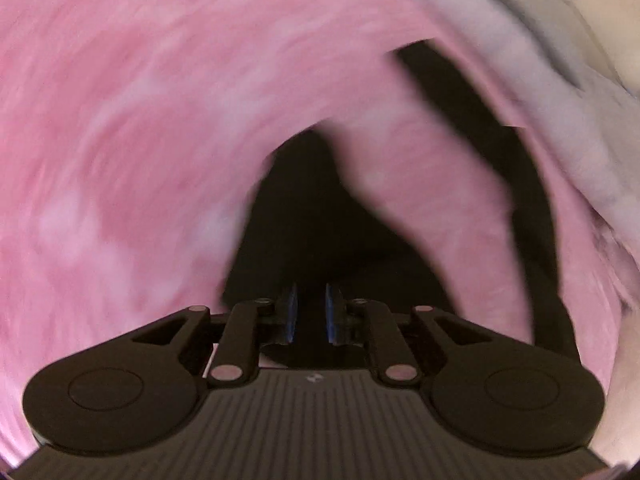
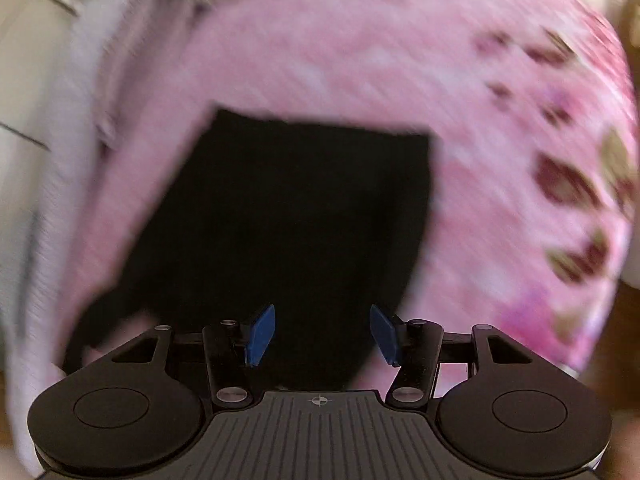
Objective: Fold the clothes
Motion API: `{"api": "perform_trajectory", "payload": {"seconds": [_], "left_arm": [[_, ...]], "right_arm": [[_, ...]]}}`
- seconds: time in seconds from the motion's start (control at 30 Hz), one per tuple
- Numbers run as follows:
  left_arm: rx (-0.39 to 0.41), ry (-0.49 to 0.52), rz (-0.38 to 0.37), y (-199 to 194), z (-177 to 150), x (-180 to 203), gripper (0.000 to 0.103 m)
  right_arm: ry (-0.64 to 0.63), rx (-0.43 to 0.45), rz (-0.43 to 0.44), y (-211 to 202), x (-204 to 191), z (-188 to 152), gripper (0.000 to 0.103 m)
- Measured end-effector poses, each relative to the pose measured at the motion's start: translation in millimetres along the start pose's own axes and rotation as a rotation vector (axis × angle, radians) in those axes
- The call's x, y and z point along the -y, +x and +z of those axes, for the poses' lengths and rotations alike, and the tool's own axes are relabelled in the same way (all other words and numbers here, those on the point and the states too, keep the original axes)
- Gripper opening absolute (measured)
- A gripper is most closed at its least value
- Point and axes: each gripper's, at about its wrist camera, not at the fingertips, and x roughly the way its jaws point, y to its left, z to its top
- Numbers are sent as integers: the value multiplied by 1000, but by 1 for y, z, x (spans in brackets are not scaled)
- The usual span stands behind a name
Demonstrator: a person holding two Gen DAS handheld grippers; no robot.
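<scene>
A black garment (image 2: 288,216) lies on a pink cover (image 2: 360,48), its far edge straight and square-cornered in the right wrist view, with the cloth spreading back toward the camera and under the gripper. In the left wrist view the same black garment (image 1: 304,220) shows as a dark mass in front of the fingers, with a strap-like black band (image 1: 532,208) curving away to the right over the pink cover (image 1: 140,120). The left gripper (image 1: 312,312) has its blue pads close together with dark cloth between them, seemingly pinched on the garment, though blur makes this unsure. The right gripper (image 2: 322,334) stands with its pads wide apart over the garment, holding nothing. A white blanket (image 2: 60,140) borders the cover, which carries a dark floral print (image 2: 560,184) on the right. Both views are motion-blurred.
</scene>
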Motion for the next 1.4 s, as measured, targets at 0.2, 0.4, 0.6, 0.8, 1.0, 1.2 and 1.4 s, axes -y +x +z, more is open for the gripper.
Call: {"api": "perform_trajectory", "payload": {"seconds": [0.2,0.4,0.6,0.8,1.0,1.2,1.4], "left_arm": [[-9,-238,-69,28,-10,-34,23],[40,-182,-50,30,-4,-31,2],[153,72,19,0,14,-8,0],[291,272,22,-91,46,0,2],[248,657,347,-103,23,-7,10],[79,269,361,-63,3,-111,10],[161,-281,106,-68,3,-182,18]], "right_arm": [[74,40,13,18,37,-14,57],[147,142,42,25,40,2,60],[116,176,89,22,29,24,2],[65,121,151,-23,12,33,1],[-22,-34,-4,-27,2,18,4],[51,-87,-114,-5,28,-5,31],[155,-8,-38,-2,41,-14,46]]}}
